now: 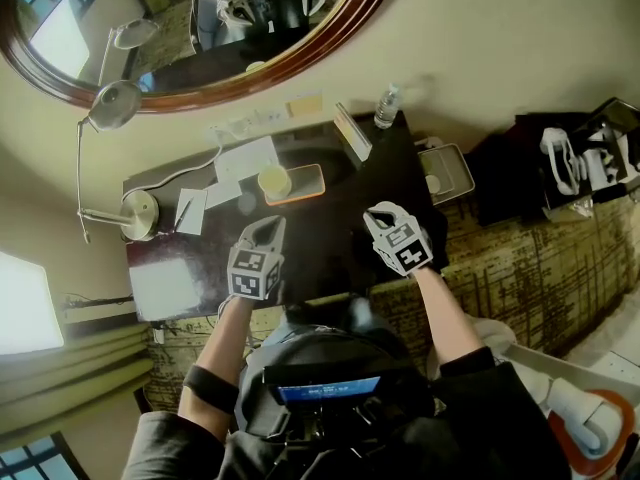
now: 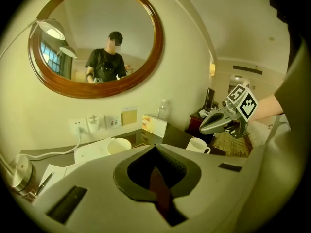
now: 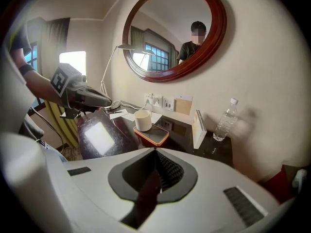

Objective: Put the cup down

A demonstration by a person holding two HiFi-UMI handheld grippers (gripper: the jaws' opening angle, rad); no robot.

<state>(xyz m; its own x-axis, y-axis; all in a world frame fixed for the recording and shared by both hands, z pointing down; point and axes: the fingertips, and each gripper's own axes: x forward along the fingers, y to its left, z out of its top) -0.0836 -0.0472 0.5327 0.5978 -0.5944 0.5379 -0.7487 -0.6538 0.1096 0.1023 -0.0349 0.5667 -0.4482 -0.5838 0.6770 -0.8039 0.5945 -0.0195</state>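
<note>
Cup [image 3: 143, 120], cream, plain, upright, standing on orange-rimmed tray [image 3: 158, 136]

Dark desk [image 1: 335, 243]: orange tray [image 1: 306, 182], lamp base [image 1: 140, 214], papers [image 1: 245, 158], water bottle [image 1: 386, 108].

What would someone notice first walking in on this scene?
The big oval wood-framed mirror on the wall above the dark desk. Below it, a white cup stands on an orange-rimmed tray toward the desk's back. Nearer, the left gripper and right gripper hover over the desk, both shut and empty.
</note>
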